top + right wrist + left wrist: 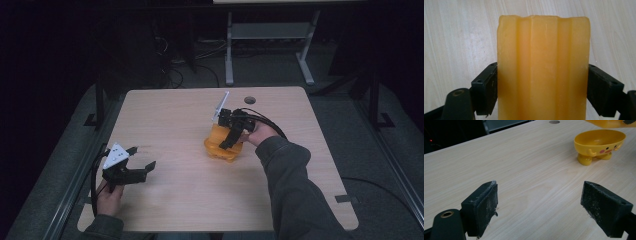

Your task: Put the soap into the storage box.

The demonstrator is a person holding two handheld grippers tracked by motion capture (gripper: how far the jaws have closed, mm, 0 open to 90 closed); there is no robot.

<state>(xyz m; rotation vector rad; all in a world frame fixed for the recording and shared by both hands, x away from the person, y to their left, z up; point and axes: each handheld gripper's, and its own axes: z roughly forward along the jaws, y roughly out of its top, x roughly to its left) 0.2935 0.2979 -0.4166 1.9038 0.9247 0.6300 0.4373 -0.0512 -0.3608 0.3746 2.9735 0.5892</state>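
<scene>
Right gripper view shows the right gripper clamped on an orange block just above the yellow bowl, so lower it squarely; left gripper waits spread apart, well left of the bowl.

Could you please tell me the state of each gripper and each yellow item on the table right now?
Left gripper: open, holding nothing, low over the table.
Right gripper: shut on the orange block, jaws on its two sides.
Orange block: gripped, above the bowl.
Yellow bowl: upright on its feet, looks empty.
</scene>
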